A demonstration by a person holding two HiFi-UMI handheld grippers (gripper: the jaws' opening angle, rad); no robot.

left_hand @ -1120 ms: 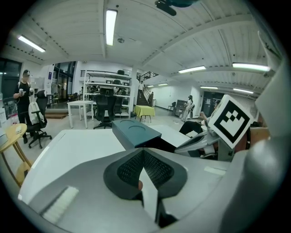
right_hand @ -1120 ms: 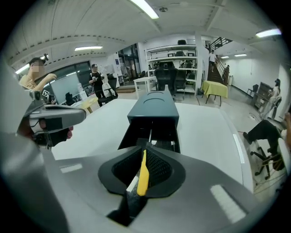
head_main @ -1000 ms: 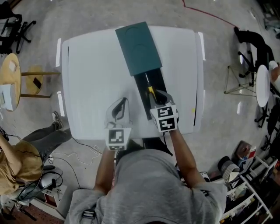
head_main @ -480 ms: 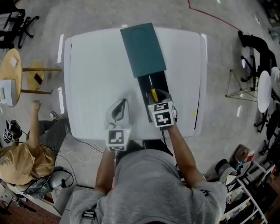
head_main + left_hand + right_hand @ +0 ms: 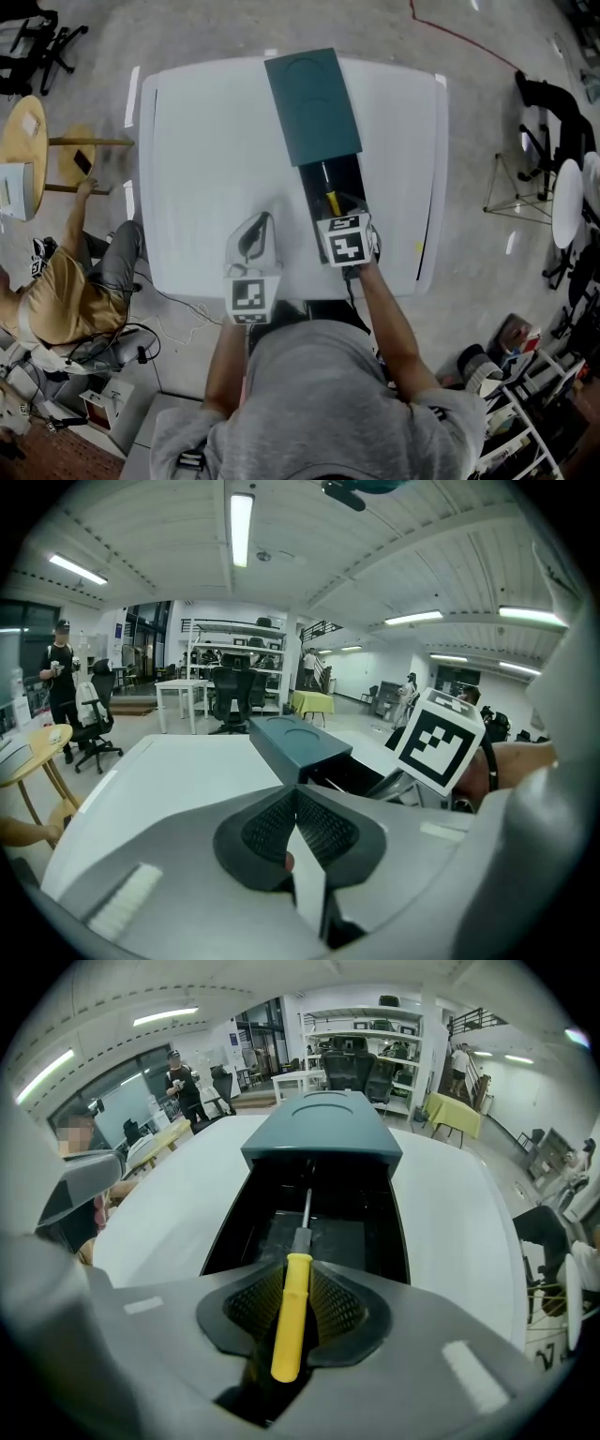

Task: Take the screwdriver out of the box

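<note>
Yellow plastic forms the handle of one screwdriver (image 5: 290,1312), which is continued by a grey metal shaft. The screwdriver is laid lengthwise in the black tray (image 5: 246,1227) of one box (image 5: 319,131), with the shaft pointed toward the teal sleeve (image 5: 323,1138) that covers the far part of the tray. The handle is located between the two pads of the right tool (image 5: 298,1269). Its jaws have just been closing and are seen pressed against both sides of the handle. The right tool is angled steeply down over the near end of the tray. The left tool (image 5: 294,794) is held beside the box, above the white surface (image 5: 206,159). Its jaws are brought together at the tips and nothing is held between them. Two tools are counted in all. One round wooden side table (image 5: 21,141) is set well to the left of the surface, with one seated person (image 5: 61,295) near it.
</note>
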